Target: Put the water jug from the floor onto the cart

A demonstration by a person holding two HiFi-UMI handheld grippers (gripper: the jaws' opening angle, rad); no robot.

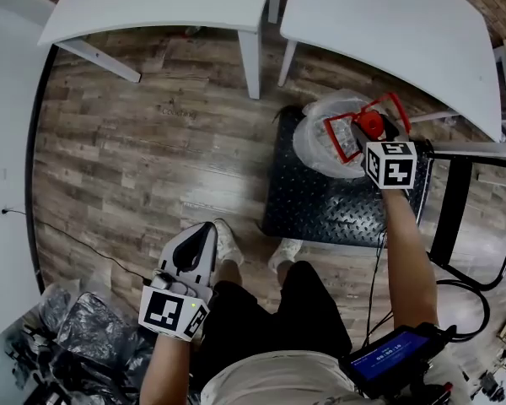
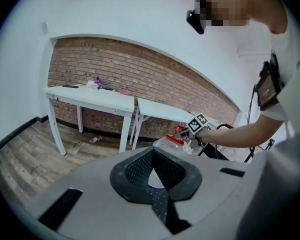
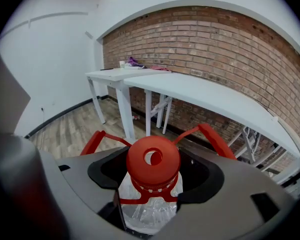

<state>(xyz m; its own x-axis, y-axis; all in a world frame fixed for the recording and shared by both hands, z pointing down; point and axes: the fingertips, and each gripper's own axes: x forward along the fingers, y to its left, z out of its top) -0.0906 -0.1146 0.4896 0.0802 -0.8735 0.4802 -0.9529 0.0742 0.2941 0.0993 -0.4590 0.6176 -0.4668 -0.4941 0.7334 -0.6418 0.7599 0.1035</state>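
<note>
Water jug (image 1: pixel 316 137), pinched at the neck by the right gripper (image 1: pixel 369 126) jaws at the cart (image 1: pixel 320 201) deck's far right corner, is best lowered upright and seated before release; left gripper (image 1: pixel 207 229) jaws are pressed together, empty.

Rm has a grey-brown wood-plank floor (image 1: pixel 135 167), a red brick wall (image 2: pixel 115 69) at the back w/ white plaster above it, and a plain white side wall (image 3: pixel 50 59) w/ a dark baseboard (image 2: pixel 15 132) along its foot. A white table (image 1: pixel 169 2) and a second white table (image 1: pixel 396 24) stand side by side vs. the brick, w/ small clutter (image 2: pixel 96 82) on one top & a small bottle (image 2: pixel 95 139) lying on the planks underneath. Light is even & soft; a thin black cable (image 1: pixel 76 241) crosses the floor nr a heap of dark plastic-wrapped stuff (image 1: pixel 84 327) in the head view's lower-left corner.
</note>
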